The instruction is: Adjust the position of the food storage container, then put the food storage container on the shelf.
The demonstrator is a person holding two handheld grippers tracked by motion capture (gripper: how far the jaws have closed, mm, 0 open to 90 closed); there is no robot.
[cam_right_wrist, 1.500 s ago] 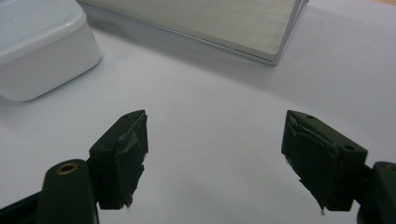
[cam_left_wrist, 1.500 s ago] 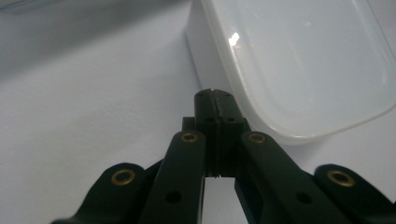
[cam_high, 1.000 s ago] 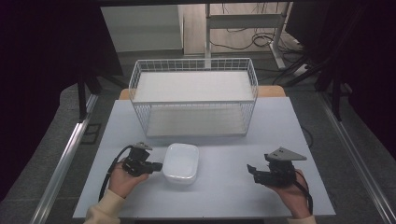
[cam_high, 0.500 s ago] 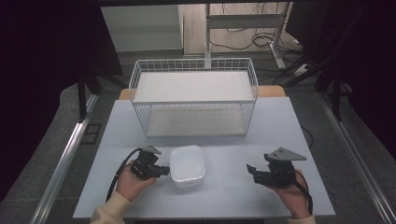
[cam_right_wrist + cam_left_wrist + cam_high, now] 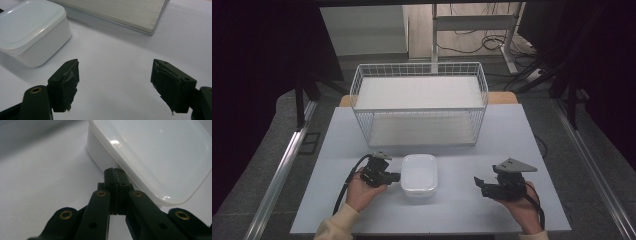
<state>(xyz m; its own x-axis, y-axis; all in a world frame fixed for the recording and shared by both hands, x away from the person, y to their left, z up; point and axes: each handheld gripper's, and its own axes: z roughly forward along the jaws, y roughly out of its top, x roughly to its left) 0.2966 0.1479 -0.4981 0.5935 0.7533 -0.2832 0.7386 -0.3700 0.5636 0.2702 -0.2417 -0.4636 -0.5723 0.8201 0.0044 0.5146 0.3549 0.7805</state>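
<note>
1. Pale desk [image 5: 512,130] carries a white wire basket [image 5: 419,102] at the back — only a flat white board lining its floor.
2. Lidded white tub [image 5: 419,175] sits near the front edge, contents hidden.
3. Left gripper [image 5: 393,176] — jaws together, tips against the tub's side.
4. Right gripper [image 5: 479,184] is spread apart, well right of the tub.

We see a white wire basket [image 5: 419,107] standing at the far side of the pale table [image 5: 337,145], and cables [image 5: 472,47] lying on the floor beyond it.

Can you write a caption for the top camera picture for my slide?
Two hand-held grippers, left and right, flank a white lidded plastic container before an empty white wire basket.
</note>
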